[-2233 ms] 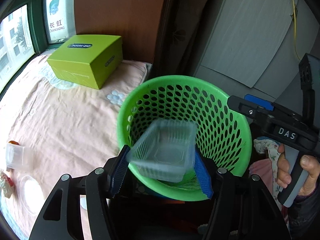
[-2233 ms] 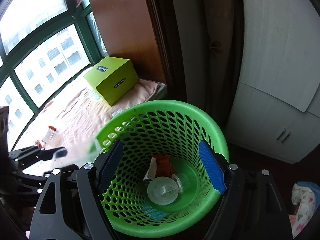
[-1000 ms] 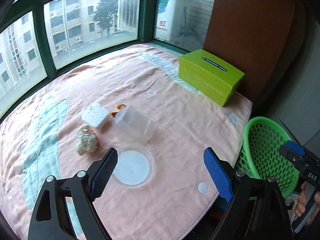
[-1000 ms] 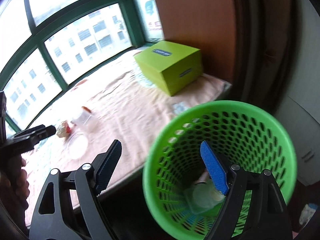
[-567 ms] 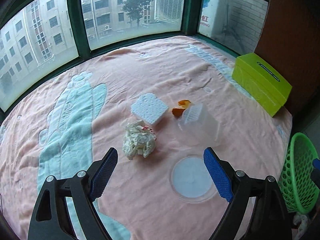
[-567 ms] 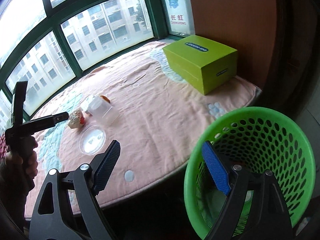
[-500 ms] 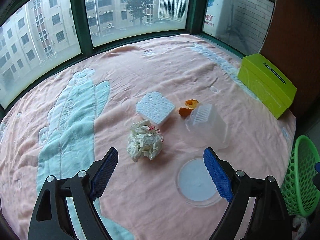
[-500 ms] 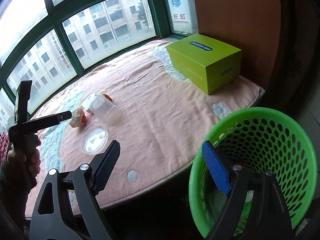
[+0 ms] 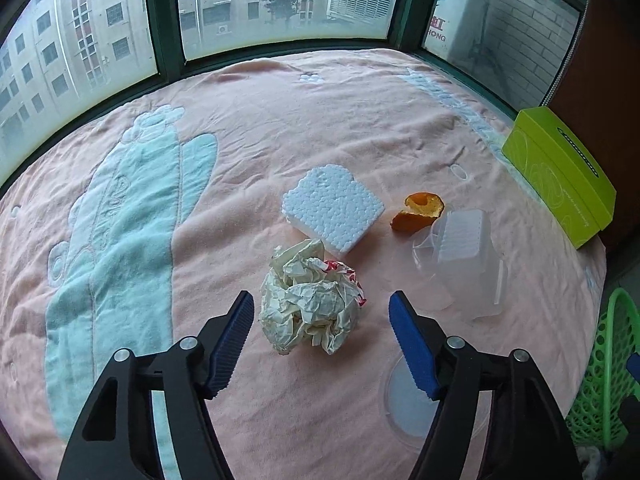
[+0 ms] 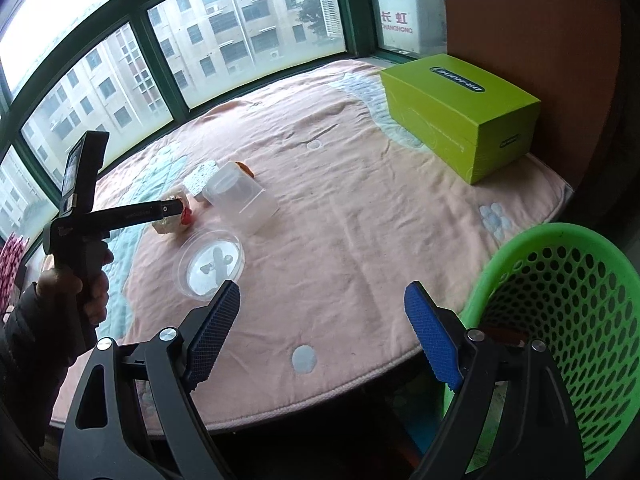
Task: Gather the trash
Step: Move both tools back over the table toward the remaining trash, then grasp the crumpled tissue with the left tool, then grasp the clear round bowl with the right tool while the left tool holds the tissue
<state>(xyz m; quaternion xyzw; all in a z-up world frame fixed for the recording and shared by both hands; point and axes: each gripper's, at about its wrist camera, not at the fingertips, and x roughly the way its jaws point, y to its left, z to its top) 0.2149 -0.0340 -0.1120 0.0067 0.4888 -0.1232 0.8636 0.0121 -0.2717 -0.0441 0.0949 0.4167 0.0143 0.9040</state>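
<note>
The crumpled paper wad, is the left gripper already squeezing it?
No, the left gripper has been closing, but both pads stand clear of the crumpled paper wad lying on the pink blanket.

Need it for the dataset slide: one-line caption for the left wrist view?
Left claw, open and just narrowing, lines up on crumpled paper wad beside foam block, orange peel and clear tub.

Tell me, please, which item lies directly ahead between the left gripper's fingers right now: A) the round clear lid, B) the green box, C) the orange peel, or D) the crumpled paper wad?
D: the crumpled paper wad sits between the open jaws of the left gripper, untouched.
</note>
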